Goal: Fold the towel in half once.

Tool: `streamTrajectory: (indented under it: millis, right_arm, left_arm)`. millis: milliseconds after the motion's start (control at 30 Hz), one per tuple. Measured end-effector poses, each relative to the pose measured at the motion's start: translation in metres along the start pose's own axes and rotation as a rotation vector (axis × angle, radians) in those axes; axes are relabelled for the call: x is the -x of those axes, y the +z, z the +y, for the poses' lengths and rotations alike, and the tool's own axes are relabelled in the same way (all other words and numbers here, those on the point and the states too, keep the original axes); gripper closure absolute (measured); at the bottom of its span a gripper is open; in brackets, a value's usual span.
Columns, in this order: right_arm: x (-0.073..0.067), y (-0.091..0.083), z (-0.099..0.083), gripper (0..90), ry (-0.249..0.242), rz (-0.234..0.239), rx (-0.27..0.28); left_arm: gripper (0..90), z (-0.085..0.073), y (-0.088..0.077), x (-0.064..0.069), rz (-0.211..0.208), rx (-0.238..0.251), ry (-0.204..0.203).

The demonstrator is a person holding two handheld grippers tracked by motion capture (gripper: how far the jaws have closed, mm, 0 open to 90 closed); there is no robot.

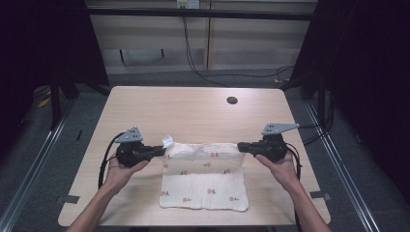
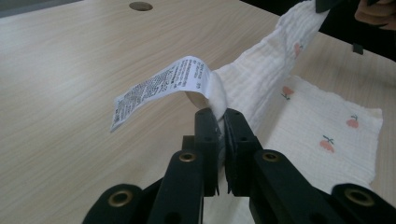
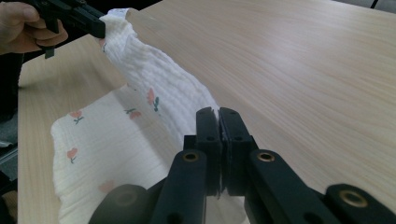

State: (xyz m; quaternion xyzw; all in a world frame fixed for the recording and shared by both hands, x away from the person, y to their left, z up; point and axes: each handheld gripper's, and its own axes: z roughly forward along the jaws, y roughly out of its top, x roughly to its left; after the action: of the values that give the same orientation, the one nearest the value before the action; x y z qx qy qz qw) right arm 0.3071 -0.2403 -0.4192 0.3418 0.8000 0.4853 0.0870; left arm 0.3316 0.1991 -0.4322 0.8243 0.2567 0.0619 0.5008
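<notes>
A: Where is the cloth (image 1: 203,180)?

B: On the table (image 1: 159,108), at the person's side of it. Its near edge lies just inside the table's near edge; its far edge is lifted off the wood and stretched between the 2 grippers.

A: And the grippers?

B: The left gripper (image 1: 159,151) has its jaws pinched tight on the cloth's far left corner, right beside the care tag (image 2: 159,88). The right gripper (image 1: 240,146) is clamped the same way on the far right corner. 1 hand carries each.

A: Room to move?

B: Plenty beyond the cloth: bare wood runs to the table's far edge, with 1 round hole (image 1: 232,100) near the far right corner. Strips of bare wood also flank the cloth on both sides.

A: Count?

B: 1 cloth, 1 tag, 2 grippers, 1 hole.

A: How does the cloth look?

B: White, crinkled weave, printed with small pink flowers. The lower part lies flat, the lifted edge bunches into a taut band.
</notes>
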Motion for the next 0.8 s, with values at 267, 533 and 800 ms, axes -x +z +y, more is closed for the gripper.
streamTrajectory:
  millis: [267, 533, 800]
  right_arm:
    - [-0.008, -0.006, -0.006, 87.9, -0.005, -0.002, -0.013]
    - [-0.022, -0.014, -0.013, 87.7, -0.020, -0.001, -0.022]
    - [-0.024, -0.008, -0.040, 87.7, -0.001, 0.021, -0.058]
  left_arm:
    - [85.5, -0.008, -0.003, 0.014, -0.019, -0.019, 0.031]
    - [85.5, -0.012, -0.009, 0.025, -0.038, -0.047, 0.044]
    - [85.4, -0.033, -0.001, 0.031, -0.069, -0.081, 0.029]
